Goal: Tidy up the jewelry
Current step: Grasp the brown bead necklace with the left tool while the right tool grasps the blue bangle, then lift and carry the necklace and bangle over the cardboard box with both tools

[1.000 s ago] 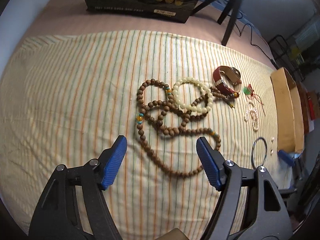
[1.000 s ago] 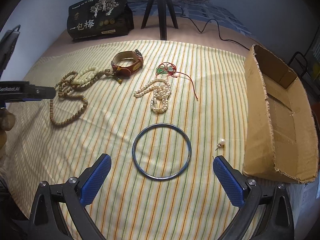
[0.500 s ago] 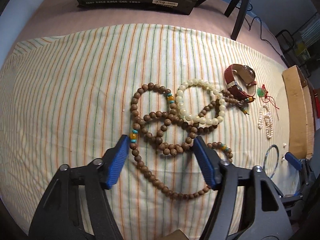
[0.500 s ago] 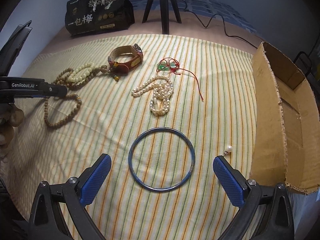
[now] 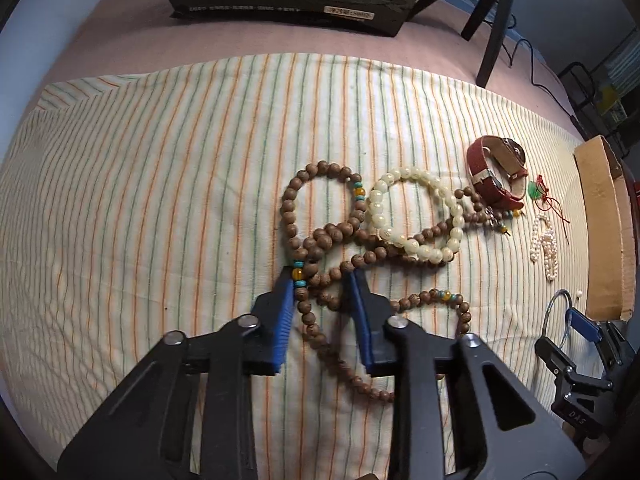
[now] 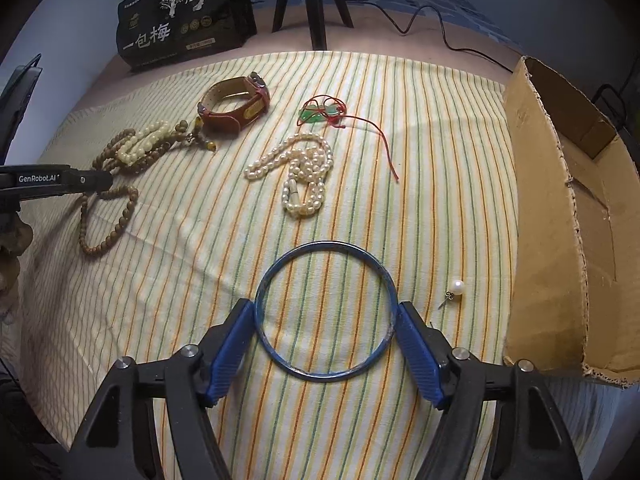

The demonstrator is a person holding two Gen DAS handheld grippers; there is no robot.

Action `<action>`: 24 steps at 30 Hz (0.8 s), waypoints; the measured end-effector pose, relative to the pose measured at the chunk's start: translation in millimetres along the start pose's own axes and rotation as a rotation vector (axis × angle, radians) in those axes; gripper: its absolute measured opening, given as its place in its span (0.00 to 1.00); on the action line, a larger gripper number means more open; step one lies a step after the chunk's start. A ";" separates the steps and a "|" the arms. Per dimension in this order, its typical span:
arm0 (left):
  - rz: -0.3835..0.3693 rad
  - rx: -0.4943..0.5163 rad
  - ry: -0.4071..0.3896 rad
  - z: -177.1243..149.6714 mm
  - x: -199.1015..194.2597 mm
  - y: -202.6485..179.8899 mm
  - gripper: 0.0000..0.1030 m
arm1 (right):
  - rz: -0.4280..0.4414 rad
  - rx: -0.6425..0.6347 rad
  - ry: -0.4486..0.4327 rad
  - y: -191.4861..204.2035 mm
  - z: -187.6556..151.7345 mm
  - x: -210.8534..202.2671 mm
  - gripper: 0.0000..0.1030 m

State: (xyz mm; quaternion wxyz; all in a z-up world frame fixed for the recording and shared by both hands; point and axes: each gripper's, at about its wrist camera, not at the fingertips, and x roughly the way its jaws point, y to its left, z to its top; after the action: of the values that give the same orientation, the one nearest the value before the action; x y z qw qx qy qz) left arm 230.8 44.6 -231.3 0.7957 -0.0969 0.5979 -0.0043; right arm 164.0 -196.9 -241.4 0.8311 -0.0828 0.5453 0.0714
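Striped cloth (image 6: 168, 280) carrying all items, with an open cardboard box (image 6: 560, 216) to the right of the right jaws. Wooden bead necklace (image 5: 316, 236): several strands lie bunched between the jaws of the left gripper (image 5: 322, 284), which have just been closing to a narrow gap and press on the beads. Blue bangle (image 6: 326, 312): flat on the cloth between the jaws of the right gripper (image 6: 326, 316), which have just been closing and now touch its rim on both sides. Beyond the right jaws, a pearl strand (image 6: 300, 176), a red-strapped watch (image 6: 236, 104) and a green pendant on red cord (image 6: 320, 114). Just right of the right jaws, a pearl stud (image 6: 456, 286).
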 end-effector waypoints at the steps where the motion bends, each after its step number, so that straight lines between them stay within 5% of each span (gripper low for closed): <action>1: 0.001 -0.005 0.000 -0.2 -0.6 1.9 0.15 | 0.002 0.001 -0.001 -0.1 -0.1 -0.2 0.72; 10: -0.047 -0.054 -0.005 -9.5 -19.9 24.0 0.06 | 0.025 -0.008 -0.039 5.3 -2.5 -15.5 0.72; 24: -0.141 -0.043 -0.204 -22.0 -112.7 13.2 0.04 | 0.016 -0.032 -0.149 13.6 -0.1 -57.7 0.72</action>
State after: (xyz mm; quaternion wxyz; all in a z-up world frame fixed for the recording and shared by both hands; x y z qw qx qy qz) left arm 176.2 68.1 -132.1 0.8478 -0.1557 0.5056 -0.0375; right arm 138.3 -185.2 -189.2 0.8673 -0.0864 0.4814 0.0927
